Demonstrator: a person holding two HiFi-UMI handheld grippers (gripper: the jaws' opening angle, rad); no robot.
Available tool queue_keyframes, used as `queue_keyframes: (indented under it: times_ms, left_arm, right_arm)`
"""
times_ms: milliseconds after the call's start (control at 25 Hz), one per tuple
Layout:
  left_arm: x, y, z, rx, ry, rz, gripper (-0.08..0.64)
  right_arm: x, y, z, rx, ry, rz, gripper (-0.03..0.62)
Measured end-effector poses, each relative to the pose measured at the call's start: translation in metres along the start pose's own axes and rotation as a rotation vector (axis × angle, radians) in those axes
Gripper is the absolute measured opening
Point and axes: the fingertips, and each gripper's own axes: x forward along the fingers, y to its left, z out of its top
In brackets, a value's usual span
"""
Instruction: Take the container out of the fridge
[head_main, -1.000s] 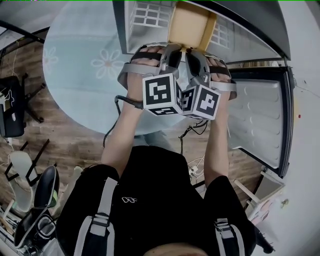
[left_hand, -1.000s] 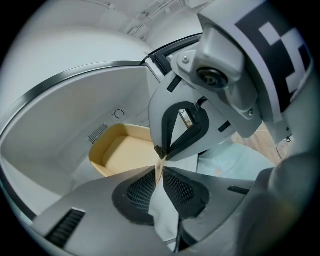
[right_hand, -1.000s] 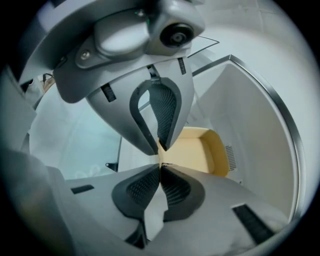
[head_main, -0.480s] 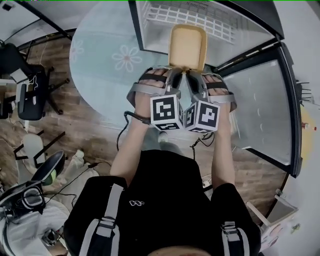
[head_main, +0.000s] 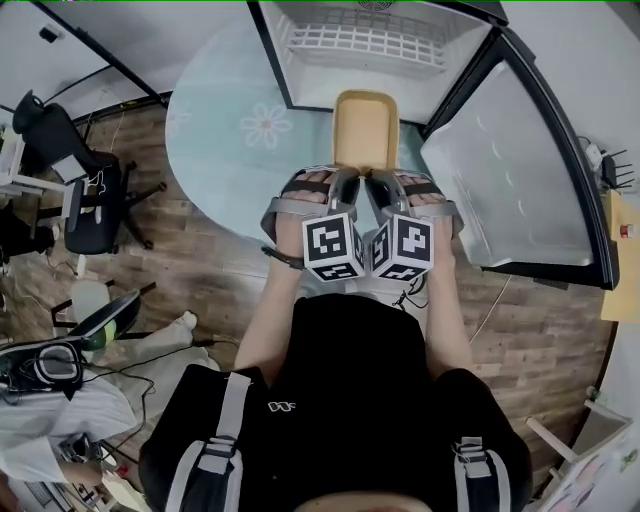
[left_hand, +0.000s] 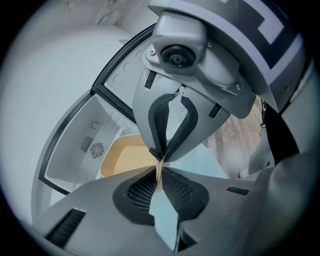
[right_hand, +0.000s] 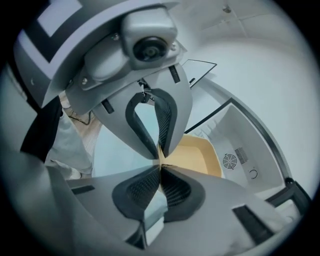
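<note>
A tan yellow container (head_main: 366, 125) hangs above the pale blue rug, just in front of the open fridge (head_main: 370, 40). My left gripper (head_main: 352, 173) and right gripper (head_main: 381, 173) sit side by side at its near end. In the left gripper view, my left gripper (left_hand: 160, 165) pinches the thin rim of the container (left_hand: 122, 155); its jaws have just been closing a little with the rim between them. The right gripper view shows my right gripper (right_hand: 161, 161) shut on the same rim, with the container (right_hand: 202, 152) stretching away beyond it.
The fridge door (head_main: 520, 180) stands wide open at the right. A white wire shelf (head_main: 370, 35) fills the fridge's inside. A round rug (head_main: 225, 120) with a flower print covers the wood floor. Office chairs (head_main: 85, 195) and cables stand at the left.
Both grippers have drawn back toward the person with the container. It has come out of the fridge opening and now hangs over the rug.
</note>
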Motion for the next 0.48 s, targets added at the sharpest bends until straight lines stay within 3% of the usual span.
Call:
queue_keyframes:
  times_ms: [480]
  left_arm:
    - [-0.012,-0.029,0.009,0.028,0.003,-0.044,0.043]
  right_arm:
    - [-0.014,0.026,-0.001,0.061,-0.033,0.018,0.018]
